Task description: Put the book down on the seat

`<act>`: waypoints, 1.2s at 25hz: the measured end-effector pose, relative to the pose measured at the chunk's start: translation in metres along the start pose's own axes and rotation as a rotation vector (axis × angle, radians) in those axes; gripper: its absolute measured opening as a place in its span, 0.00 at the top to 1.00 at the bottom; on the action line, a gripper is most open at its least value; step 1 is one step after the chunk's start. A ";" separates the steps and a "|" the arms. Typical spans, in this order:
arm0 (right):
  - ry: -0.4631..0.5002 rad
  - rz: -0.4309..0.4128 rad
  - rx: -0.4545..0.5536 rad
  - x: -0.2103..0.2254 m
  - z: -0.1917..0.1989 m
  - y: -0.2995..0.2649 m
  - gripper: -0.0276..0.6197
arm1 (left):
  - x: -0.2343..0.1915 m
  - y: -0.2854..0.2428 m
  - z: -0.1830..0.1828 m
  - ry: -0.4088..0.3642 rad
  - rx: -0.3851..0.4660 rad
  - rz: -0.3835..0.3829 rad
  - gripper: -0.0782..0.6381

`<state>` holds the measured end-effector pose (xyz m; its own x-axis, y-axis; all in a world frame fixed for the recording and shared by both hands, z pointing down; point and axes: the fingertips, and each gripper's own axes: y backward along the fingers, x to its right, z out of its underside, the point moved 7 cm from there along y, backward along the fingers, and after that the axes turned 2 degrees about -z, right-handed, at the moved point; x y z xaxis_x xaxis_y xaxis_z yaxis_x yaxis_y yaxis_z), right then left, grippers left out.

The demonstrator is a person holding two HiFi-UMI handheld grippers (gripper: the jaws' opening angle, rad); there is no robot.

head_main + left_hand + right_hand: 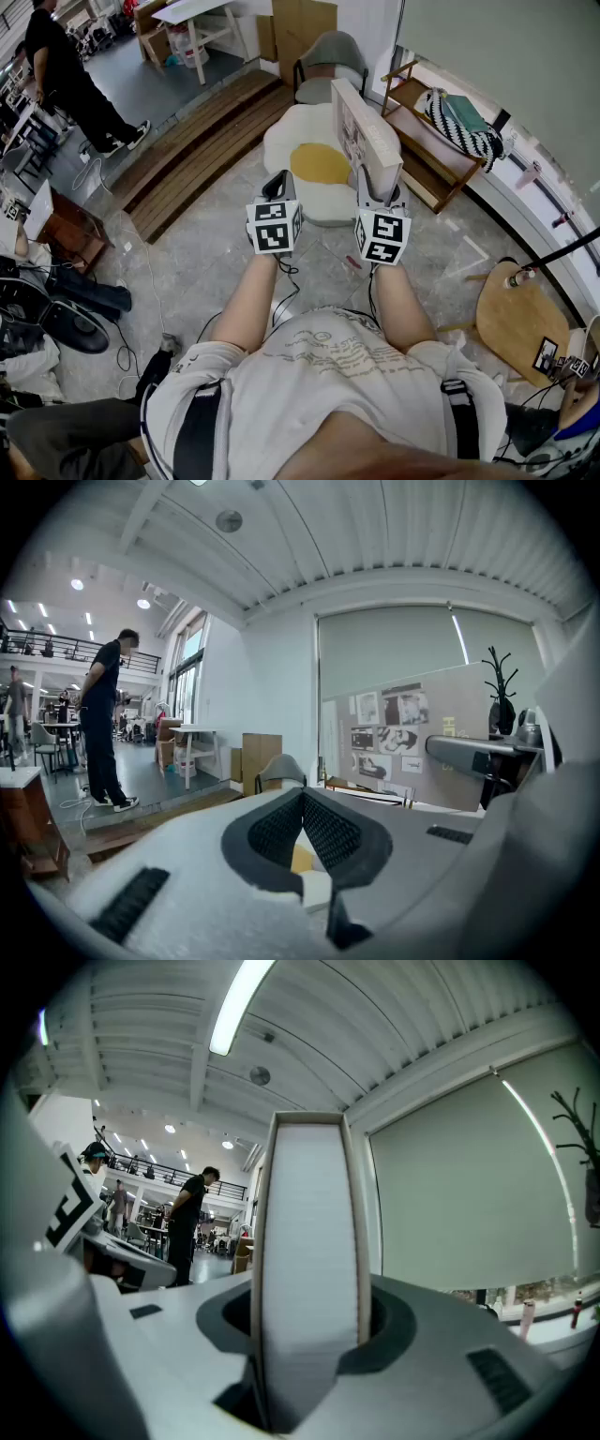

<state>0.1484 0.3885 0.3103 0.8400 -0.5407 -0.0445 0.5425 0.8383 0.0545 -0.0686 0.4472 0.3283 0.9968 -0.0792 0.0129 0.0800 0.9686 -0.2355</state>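
A large book (pixel 364 139) with a beige, picture-printed cover stands upright on its edge in my right gripper (pixel 376 190), whose jaws are shut on its lower part. In the right gripper view the book's white page block (pixel 309 1260) fills the gap between the pads. The book hangs over the right edge of the seat (pixel 291 141), a low white egg-shaped cushion with a yellow centre. My left gripper (pixel 278 180) is level beside it on the left, over the seat's near edge. Its pads (pixel 328 832) meet at the tips with nothing between them. The book's cover (pixel 403 733) shows to its right.
A grey chair (pixel 330 61) stands behind the seat. At the right is a low wooden shelf (pixel 427 155) with a striped bag (pixel 461 122), and a round wooden stool (pixel 514 317) nearer me. Wooden steps (pixel 202 141) run at the left; a person (pixel 67 77) stands beyond them.
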 end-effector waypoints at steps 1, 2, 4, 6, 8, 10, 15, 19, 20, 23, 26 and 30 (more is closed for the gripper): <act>-0.002 0.000 0.001 0.000 0.001 0.000 0.67 | 0.001 -0.001 -0.001 -0.004 0.002 0.002 0.86; -0.003 0.000 0.002 0.001 0.001 -0.001 0.67 | 0.002 -0.001 -0.001 -0.007 0.005 0.004 0.86; -0.007 -0.003 0.003 0.001 0.002 -0.001 0.67 | 0.004 -0.002 -0.001 -0.008 0.006 0.005 0.86; -0.011 -0.009 0.002 0.003 0.004 0.001 0.67 | 0.007 -0.002 0.001 -0.005 0.001 0.002 0.86; -0.014 -0.012 -0.001 0.009 0.007 0.003 0.67 | 0.013 -0.003 0.004 0.001 -0.007 -0.001 0.86; -0.018 -0.011 -0.006 0.015 0.009 0.006 0.67 | 0.020 -0.003 0.004 0.007 -0.013 -0.001 0.86; -0.029 -0.026 -0.009 0.033 0.013 0.011 0.67 | 0.038 -0.005 0.007 0.018 -0.009 -0.016 0.86; -0.024 -0.045 -0.010 0.045 0.018 0.018 0.67 | 0.055 -0.003 0.014 0.029 -0.015 -0.018 0.86; -0.025 -0.046 -0.010 0.047 0.018 0.020 0.67 | 0.058 -0.003 0.016 0.027 -0.020 -0.016 0.86; -0.028 -0.047 -0.010 0.050 0.019 0.022 0.67 | 0.061 -0.003 0.018 0.020 -0.033 -0.011 0.86; -0.032 -0.049 -0.009 0.051 0.022 0.020 0.67 | 0.061 -0.005 0.019 0.011 -0.033 -0.014 0.86; -0.032 -0.049 -0.010 0.055 0.025 0.016 0.67 | 0.060 -0.010 0.022 0.020 -0.033 -0.015 0.86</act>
<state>0.2031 0.3708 0.3333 0.8122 -0.5832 -0.0145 0.5833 0.8111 0.0431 -0.0097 0.4380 0.3526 0.9951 -0.0986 -0.0029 0.0942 0.9589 -0.2678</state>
